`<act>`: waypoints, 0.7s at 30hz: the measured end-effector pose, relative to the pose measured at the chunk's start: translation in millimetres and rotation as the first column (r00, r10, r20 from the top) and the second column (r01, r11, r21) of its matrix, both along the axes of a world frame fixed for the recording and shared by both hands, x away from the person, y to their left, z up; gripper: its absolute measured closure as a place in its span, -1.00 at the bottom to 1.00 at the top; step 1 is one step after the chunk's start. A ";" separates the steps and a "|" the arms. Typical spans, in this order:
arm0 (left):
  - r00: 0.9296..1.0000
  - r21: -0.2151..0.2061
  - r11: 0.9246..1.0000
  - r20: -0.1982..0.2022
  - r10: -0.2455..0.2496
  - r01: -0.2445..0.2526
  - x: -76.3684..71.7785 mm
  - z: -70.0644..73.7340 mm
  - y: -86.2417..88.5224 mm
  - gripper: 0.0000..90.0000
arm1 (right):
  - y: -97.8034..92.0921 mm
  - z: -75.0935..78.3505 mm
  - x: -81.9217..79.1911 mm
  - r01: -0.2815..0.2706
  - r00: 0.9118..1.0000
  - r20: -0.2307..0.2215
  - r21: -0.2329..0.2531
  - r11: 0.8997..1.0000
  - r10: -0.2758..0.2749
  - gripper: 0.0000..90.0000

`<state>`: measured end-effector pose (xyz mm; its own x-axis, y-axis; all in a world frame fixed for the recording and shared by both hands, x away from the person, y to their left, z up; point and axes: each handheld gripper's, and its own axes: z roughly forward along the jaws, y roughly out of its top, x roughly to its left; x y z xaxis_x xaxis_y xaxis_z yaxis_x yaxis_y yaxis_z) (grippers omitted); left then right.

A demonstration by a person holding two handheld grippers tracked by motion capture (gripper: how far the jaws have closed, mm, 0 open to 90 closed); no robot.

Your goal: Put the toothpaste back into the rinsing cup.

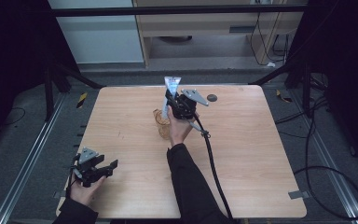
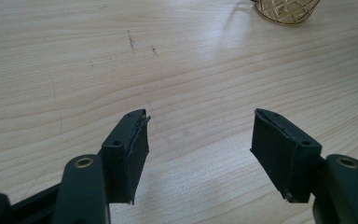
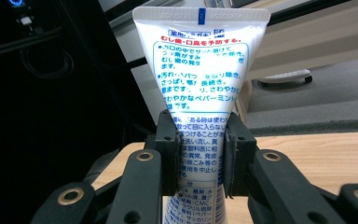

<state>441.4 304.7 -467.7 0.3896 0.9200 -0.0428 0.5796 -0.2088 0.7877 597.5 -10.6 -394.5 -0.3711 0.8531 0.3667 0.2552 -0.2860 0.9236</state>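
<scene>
We are holding a toothpaste tube [image 3: 199, 79] in the right gripper [image 3: 200, 158], with both jaws pressing against its lower body and the flat crimped end pointing up. In the high view the right gripper [image 1: 182, 105] is hovering near the middle of the wooden table [image 1: 261, 158], and the tube [image 1: 171, 86] is rising above it, close to upright with a slight tilt. Directly below and just beside the gripper, toward our left, a gold wire holder [image 1: 162, 123] is standing on the table; we are also seeing its lower rim [image 2: 286, 11] at the top of the left gripper view.

The relation we are watching is this: the tube's long axis is running roughly vertical, and the holder's mouth is lying just under its hidden lower end. We judge that the tube is being lowered into, or lifted out of, that holder; we cannot tell whether its lower end is already inside the wire wall, because the hand [image 1: 179, 130] is covering it.

The left gripper [image 1: 93, 170] is resting at the near left corner, well apart from the holder, its jaws standing wide apart over bare wood with nothing between them. The right hand is plainly the nearer one for the work
</scene>
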 end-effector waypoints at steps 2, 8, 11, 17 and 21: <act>1.000 0.000 1.000 -0.001 0.000 0.000 0.1 -0.2 0.1 -0.21 | 2.6 -3.1 1.4 -0.003 1.000 -0.009 -0.010 1.000 0.003 0.60; 1.000 -0.001 1.000 -0.001 0.002 -0.002 0.4 -0.2 1.0 -0.21 | 6.4 -17.1 6.3 0.001 0.999 -0.046 -0.052 0.999 -0.003 0.59; 1.000 -0.001 1.000 -0.001 0.002 -0.002 0.3 -0.1 0.8 -0.21 | 9.4 -20.8 6.5 -0.004 0.998 -0.061 -0.080 0.997 -0.001 0.59; 1.000 0.004 1.000 0.004 0.002 -0.002 0.4 0.2 1.2 -0.21 | 13.6 -24.7 6.1 -0.015 0.996 -0.086 -0.110 0.994 0.005 0.58; 1.000 0.005 1.000 0.004 0.002 -0.002 0.1 0.4 0.7 -0.21 | 16.9 -29.3 4.9 -0.025 0.995 -0.101 -0.135 0.991 0.011 0.58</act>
<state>441.5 305.3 -467.3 0.3881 0.9209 -0.0366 0.5767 -0.2117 0.7890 602.4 6.3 -423.8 -0.3546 0.8909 0.2837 0.3516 -0.1541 0.9234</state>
